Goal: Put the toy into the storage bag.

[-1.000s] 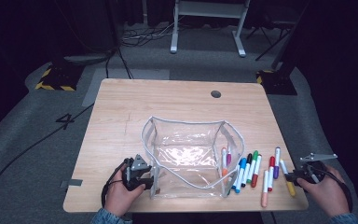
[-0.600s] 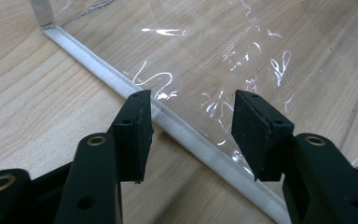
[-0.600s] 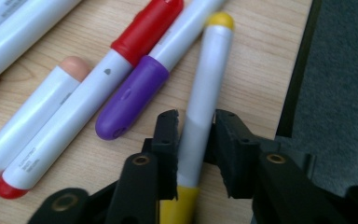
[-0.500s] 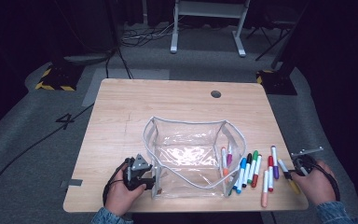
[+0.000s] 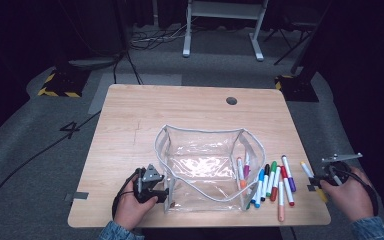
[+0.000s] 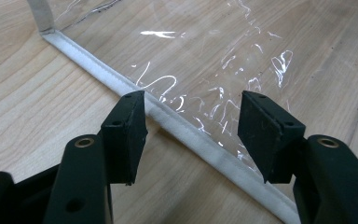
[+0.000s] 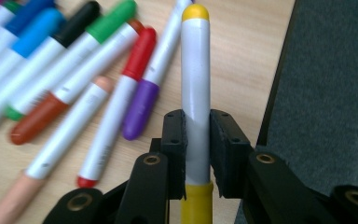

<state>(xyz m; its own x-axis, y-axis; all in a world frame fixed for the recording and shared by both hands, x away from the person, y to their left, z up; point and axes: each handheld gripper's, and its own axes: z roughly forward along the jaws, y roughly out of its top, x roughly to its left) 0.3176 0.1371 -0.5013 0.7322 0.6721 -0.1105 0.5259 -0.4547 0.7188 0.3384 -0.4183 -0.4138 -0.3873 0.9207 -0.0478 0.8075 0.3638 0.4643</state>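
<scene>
1. Marker with the yellow cap [image 7: 195,93] sat clamped between the pads of your right gripper [image 7: 196,149], pinched round its white barrel with the yellow-capped end pointing away from the jaws; in the high view that gripper [image 5: 325,179] hung at the table's edge, well to the right of the clear pouch [image 5: 205,167]
2. You kept your left gripper [image 6: 191,135] at the pouch's near left corner, and its jaws had just been opening; they stood apart on either side of the white zip band [image 6: 177,126], with neither pad pressing on it
3. That band ran slantwise between the two pads, with the pouch's clear film beyond it on the wooden table [image 5: 130,115]
4. The pouch lay open near the middle of the table's front half, its mouth gaping upward
5. The loose markers [image 5: 270,180] lay in a rough fan just right of the pouch, between it and your right gripper, two of them close against its right wall
6. In the right gripper view a purple-capped marker [image 7: 142,107] and a red-capped one [image 7: 140,53] lay on the table left of the held marker
</scene>
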